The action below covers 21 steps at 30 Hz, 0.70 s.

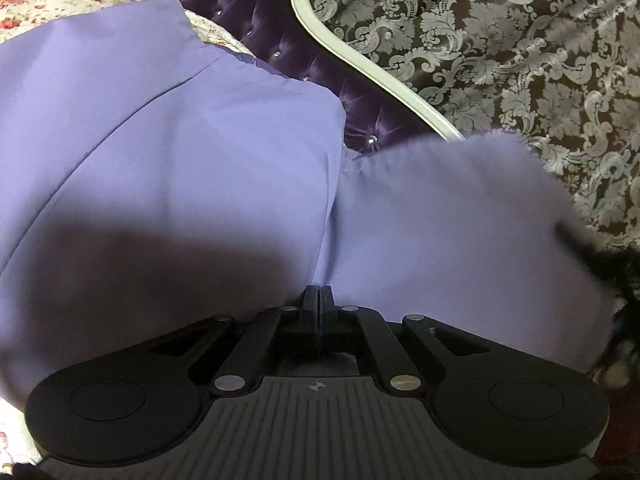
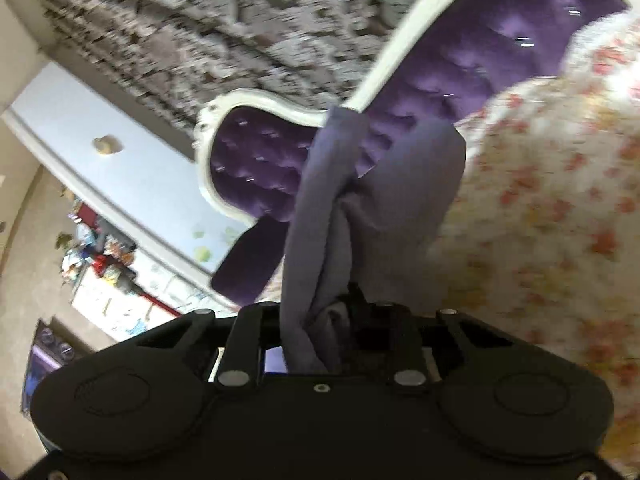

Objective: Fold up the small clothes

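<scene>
A lilac garment [image 1: 180,168] fills most of the left wrist view, spread over the floral bedspread. My left gripper [image 1: 319,298] is shut, its fingers pinching a fold of this cloth at the lower middle. In the right wrist view, my right gripper [image 2: 340,308] is shut on a bunched end of the same lilac garment [image 2: 320,216], which stretches away from the fingers in twisted folds. The right fingertips are mostly hidden by the cloth. The right view is blurred by motion.
A floral bedspread [image 2: 540,208] covers the bed. A tufted purple headboard [image 1: 280,36] with a white frame [image 1: 360,56] stands behind it, against damask wallpaper [image 1: 500,48]. A white door [image 2: 132,168] and a cluttered shelf [image 2: 100,256] show at the left of the right wrist view.
</scene>
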Motion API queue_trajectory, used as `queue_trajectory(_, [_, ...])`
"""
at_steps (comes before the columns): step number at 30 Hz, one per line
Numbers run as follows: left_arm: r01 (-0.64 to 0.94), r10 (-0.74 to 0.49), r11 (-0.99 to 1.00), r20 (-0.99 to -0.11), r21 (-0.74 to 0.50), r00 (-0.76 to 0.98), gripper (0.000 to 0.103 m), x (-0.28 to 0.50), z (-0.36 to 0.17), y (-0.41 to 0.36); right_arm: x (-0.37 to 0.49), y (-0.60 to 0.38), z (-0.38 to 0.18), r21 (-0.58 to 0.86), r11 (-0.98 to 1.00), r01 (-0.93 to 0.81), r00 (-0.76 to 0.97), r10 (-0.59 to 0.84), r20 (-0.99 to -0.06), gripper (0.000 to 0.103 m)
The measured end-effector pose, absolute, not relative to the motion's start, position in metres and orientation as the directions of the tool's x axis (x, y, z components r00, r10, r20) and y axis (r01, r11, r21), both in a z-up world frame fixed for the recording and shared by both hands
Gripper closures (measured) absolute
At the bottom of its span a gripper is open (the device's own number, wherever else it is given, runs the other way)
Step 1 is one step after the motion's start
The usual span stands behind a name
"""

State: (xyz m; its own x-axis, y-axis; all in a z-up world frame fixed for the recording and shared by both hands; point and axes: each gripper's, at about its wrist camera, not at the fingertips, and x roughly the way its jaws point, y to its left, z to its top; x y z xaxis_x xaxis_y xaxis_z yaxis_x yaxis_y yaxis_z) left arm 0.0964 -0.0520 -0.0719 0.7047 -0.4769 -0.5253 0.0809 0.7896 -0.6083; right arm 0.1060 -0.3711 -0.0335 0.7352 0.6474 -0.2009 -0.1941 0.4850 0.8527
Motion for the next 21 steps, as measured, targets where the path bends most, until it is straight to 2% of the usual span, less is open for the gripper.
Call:
queue_trajectory(5, [0.082, -0.499, 0.769, -0.516, -0.634, 0.696, 0.100, 0.098, -0.075, -0.048, 0.125, -0.316, -0.002, 0.839, 0.480, -0.255, 0.668, 0.715, -0.206, 0.070])
queue_trajectory(13, [0.134, -0.535, 0.786, -0.557, -0.603, 0.635, 0.100, 0.089, -0.048, -0.018, 0.148, -0.209, 0.004, 0.757, 0.577, -0.307, 0.582, 0.743, -0.330, 0.071])
queue_trajectory(16, [0.162, -0.508, 0.820, -0.567, -0.550, 0.648, 0.093, 0.073, -0.030, 0.010, 0.150, -0.187, 0.004, 0.721, 0.615, -0.320, 0.587, 0.726, -0.358, 0.071])
queue_trajectory(21, [0.116, -0.402, 0.876, -0.575, -0.468, 0.712, 0.088, 0.061, -0.012, 0.069, 0.148, -0.161, -0.001, 0.677, 0.655, -0.337, 0.597, 0.704, -0.384, 0.071])
